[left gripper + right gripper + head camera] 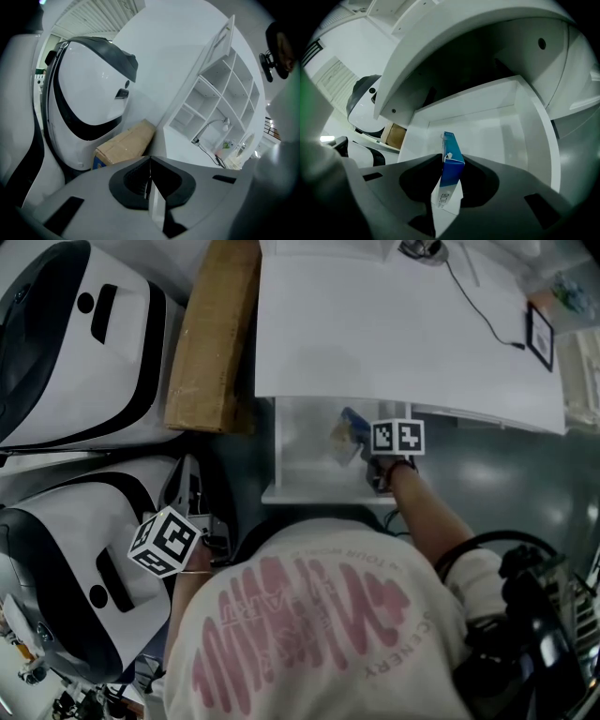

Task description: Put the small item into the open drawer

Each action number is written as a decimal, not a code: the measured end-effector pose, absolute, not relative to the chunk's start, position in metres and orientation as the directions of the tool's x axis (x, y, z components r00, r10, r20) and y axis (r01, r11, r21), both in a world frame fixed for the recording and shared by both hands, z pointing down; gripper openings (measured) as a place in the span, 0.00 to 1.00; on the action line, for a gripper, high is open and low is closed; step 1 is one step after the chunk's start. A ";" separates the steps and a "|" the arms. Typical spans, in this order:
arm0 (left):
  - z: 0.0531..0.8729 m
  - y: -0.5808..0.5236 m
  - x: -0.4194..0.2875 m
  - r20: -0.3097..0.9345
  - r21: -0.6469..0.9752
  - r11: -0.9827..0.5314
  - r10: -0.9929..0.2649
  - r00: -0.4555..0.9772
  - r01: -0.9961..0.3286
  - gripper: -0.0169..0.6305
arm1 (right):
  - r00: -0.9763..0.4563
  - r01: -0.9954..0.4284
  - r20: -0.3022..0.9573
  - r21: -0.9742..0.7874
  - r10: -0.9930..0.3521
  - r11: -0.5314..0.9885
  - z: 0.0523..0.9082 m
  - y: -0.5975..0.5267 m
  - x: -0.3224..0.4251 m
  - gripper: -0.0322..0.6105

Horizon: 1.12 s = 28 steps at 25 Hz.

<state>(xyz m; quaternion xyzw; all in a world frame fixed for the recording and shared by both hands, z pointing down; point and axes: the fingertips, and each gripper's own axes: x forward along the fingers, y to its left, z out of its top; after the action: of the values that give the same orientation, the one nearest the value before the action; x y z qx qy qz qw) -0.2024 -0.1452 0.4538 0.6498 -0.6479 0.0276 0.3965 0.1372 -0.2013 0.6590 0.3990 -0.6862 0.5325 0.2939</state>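
A small blue and white box (452, 172) stands upright between the jaws of my right gripper (450, 160), which press on its sides. In the head view the right gripper (367, 451) holds the box (351, 424) inside the open white drawer (319, 493) under the desk. The drawer's floor (492, 129) lies just beyond the box and looks bare. My left gripper (208, 542) hangs low at the left, beside the person's body. In its own view the left gripper (150, 165) is shut with nothing between its jaws.
A white desk top (403, 324) spans above the drawer, with a black cable (487, 307) and a small frame (541, 334) on it. A cardboard box (211, 334) leans left of the desk. White and black machines (75, 343) fill the left side.
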 end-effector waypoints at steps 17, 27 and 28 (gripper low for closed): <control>0.458 -0.149 -0.198 0.560 0.483 0.142 -0.809 0.180 -0.864 0.07 | -0.511 -0.839 0.819 -0.541 -0.260 -0.057 0.672 -0.200 0.153 0.24; 0.455 -0.150 -0.193 0.569 0.473 0.135 -0.801 0.184 -0.871 0.07 | -0.510 -0.813 0.815 -0.561 -0.273 -0.156 0.681 -0.199 0.164 0.25; 0.454 -0.150 -0.193 0.570 0.471 0.136 -0.801 0.183 -0.872 0.07 | -0.509 -0.810 0.815 -0.562 -0.275 -0.168 0.682 -0.198 0.165 0.25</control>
<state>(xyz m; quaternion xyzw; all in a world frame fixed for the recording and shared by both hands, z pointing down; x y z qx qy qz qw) -0.1931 -0.1501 0.4545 0.6559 -0.6377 0.0438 0.4015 0.1650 -0.1984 0.6821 0.4460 -0.6079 0.6206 0.2154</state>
